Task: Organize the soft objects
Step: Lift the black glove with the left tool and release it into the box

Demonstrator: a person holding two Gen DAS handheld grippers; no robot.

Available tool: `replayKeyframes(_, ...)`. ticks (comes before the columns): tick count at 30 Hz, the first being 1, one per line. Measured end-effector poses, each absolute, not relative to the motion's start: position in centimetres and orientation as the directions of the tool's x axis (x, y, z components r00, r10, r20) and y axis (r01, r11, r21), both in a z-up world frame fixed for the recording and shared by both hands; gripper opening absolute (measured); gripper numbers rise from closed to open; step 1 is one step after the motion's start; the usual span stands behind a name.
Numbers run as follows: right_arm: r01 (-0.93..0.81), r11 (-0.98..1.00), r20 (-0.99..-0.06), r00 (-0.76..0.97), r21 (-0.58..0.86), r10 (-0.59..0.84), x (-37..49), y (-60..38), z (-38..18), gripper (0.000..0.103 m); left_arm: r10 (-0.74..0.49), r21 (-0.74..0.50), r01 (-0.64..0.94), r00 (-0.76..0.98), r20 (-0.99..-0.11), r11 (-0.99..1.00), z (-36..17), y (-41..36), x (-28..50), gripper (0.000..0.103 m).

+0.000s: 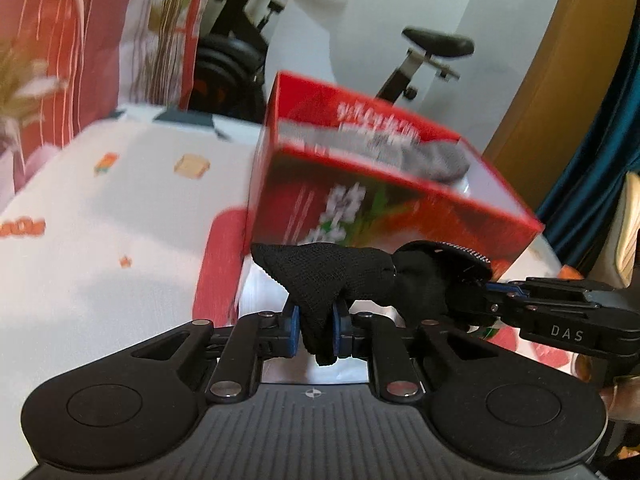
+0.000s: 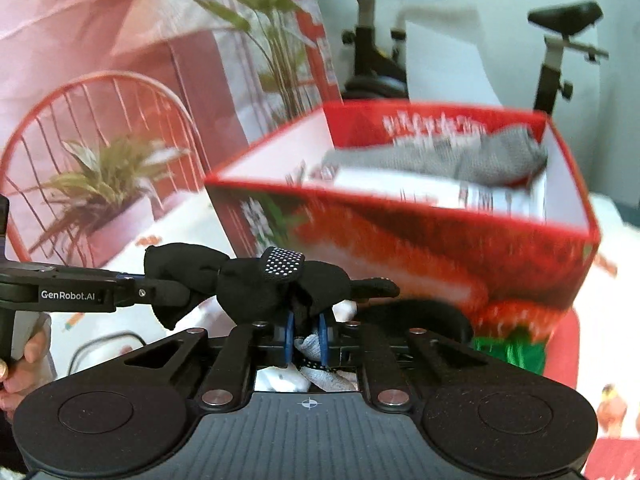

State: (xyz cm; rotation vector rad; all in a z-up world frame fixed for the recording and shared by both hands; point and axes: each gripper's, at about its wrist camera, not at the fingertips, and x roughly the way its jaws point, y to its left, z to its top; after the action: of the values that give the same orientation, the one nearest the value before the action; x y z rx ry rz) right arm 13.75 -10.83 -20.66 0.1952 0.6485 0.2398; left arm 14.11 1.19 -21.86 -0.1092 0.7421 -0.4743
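A black knit sock (image 1: 332,276) is held between both grippers in front of a red open box (image 1: 384,196). My left gripper (image 1: 316,328) is shut on one end of it. My right gripper (image 2: 306,336) is shut on the other end (image 2: 280,284), which bears a white-dotted grip patch. Each gripper shows in the other's view, the right one (image 1: 492,300) and the left one (image 2: 160,284). The red box (image 2: 420,224) holds a grey sock (image 2: 460,156) and a white item. Light grey and white soft items (image 2: 316,368) lie under my right gripper.
The white printed tablecloth (image 1: 120,208) spreads to the left. An exercise bike (image 1: 432,52) stands behind the box. A red wire chair (image 2: 80,128) and a potted plant (image 2: 100,196) are at the left in the right wrist view. A dark cable (image 2: 104,344) lies on the cloth.
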Motion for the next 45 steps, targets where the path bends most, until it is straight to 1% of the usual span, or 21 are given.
replayKeyframes(2, -0.173, 0.953, -0.545, 0.789, 0.248, 0.285, 13.7, -10.8, -19.5, 0.011, -0.465, -0.265, 0.386, 0.652, -0.599, 0.883, -20.7, 1.4, 13.9, 0.016)
replayKeyframes(11, -0.21, 0.954, -0.447, 0.847, 0.213, 0.286, 14.7, -11.5, -14.3, 0.011, -0.498, -0.202, 0.462, 0.721, -0.482, 0.864, -15.0, 0.9, 14.7, 0.017)
replayKeyframes(17, -0.185, 0.973, -0.426, 0.875, 0.141, 0.229, 17.2, -12.9, -12.0, 0.011, -0.523, -0.164, 0.508, 0.729, -0.442, 0.846, -13.0, -0.4, 16.7, 0.017)
replayKeyframes(19, -0.169, 0.978, -0.441, 0.873, 0.126, 0.208, 18.6, -13.5, -11.9, 0.011, -0.533, -0.177, 0.514, 0.717, -0.449, 0.839, -12.9, -0.8, 18.0, 0.017)
replayKeyframes(22, -0.144, 0.983, -0.48, 0.858, 0.116, 0.182, 20.8, -14.2, -12.5, 0.011, -0.551, -0.227, 0.51, 0.681, -0.482, 0.829, -13.4, -1.8, 20.5, 0.017)
replayKeyframes(29, -0.111, 0.986, -0.59, 0.791, 0.124, 0.164, 23.8, -14.6, -15.3, 0.011, -0.526, -0.224, 0.5, 0.618, -0.585, 0.836, -15.4, -3.9, 24.0, 0.017)
replayKeyframes(31, -0.102, 0.987, -0.614, 0.773, 0.128, 0.159, 24.2, -14.7, -16.1, 0.011, -0.524, -0.234, 0.494, 0.603, -0.602, 0.837, -16.1, -4.1, 24.3, 0.017)
replayKeyframes(37, -0.089, 0.983, -0.637, 0.752, 0.161, 0.172, 24.3, -14.8, -17.1, 0.013, -0.502, -0.21, 0.489, 0.605, -0.618, 0.847, -16.7, -3.8, 24.5, 0.018)
replayKeyframes(41, -0.075, 0.984, -0.64, 0.751, 0.162, 0.162, 24.1, -14.9, -17.4, 0.02, -0.485, -0.184, 0.487, 0.617, -0.619, 0.854, -16.6, -3.7, 24.4, 0.019)
replayKeyframes(45, -0.062, 0.987, -0.626, 0.767, 0.151, 0.144, 23.4, -14.9, -17.2, 0.021, -0.467, -0.168, 0.474, 0.632, -0.618, 0.864, -16.6, -3.2, 24.0, 0.023)
